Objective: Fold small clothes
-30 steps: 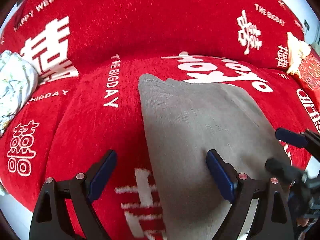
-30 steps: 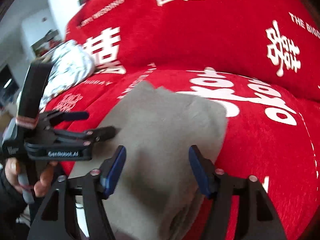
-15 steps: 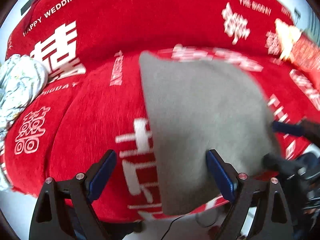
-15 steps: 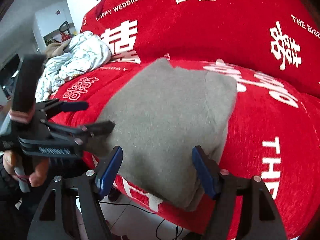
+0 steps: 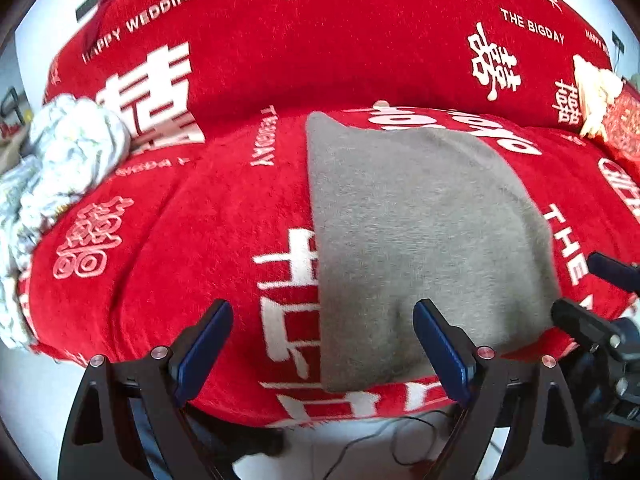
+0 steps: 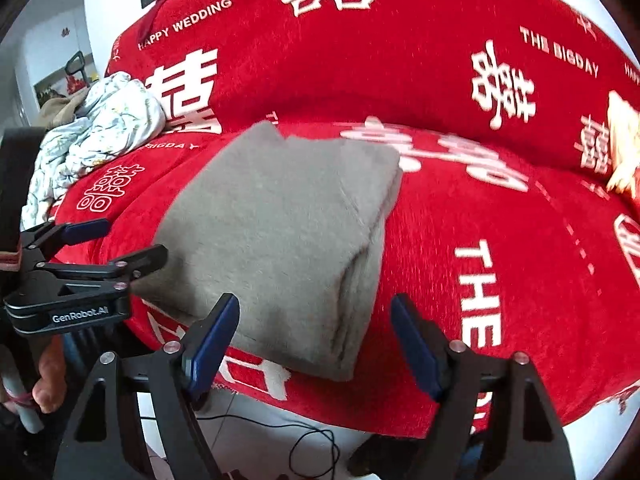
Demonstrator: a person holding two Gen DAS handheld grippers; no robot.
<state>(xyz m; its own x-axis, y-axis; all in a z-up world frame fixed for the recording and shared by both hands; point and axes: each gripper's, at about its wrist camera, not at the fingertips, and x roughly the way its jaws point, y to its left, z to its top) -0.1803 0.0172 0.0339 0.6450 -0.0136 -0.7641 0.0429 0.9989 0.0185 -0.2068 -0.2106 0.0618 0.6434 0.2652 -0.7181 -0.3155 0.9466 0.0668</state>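
Note:
A grey folded garment (image 5: 420, 232) lies flat on the seat of the red sofa (image 5: 200, 220), reaching its front edge. My left gripper (image 5: 322, 316) stands open in front of the garment's near left corner, with nothing pressed between its blue pads. In the right wrist view the garment (image 6: 288, 220) shows stacked layers along its right side. My right gripper (image 6: 316, 304) hangs before its near right corner; its jaws are opening and grip nothing. Each gripper shows in the other's view: the left gripper (image 6: 132, 240) by the garment's left edge, the right gripper (image 5: 576, 282) by its right edge.
A crumpled white floral cloth (image 6: 100, 132) is piled at the sofa's left end. A cream object and a red cushion (image 5: 596, 96) sit at the far right. Below the seat edge a black cable (image 6: 312, 440) lies on the pale floor. A hand (image 6: 48, 376) holds the left gripper.
Both grippers have drawn back from over the garment to the sofa's front edge, so the floor now shows. The right jaws stand wider. The garment lies still.

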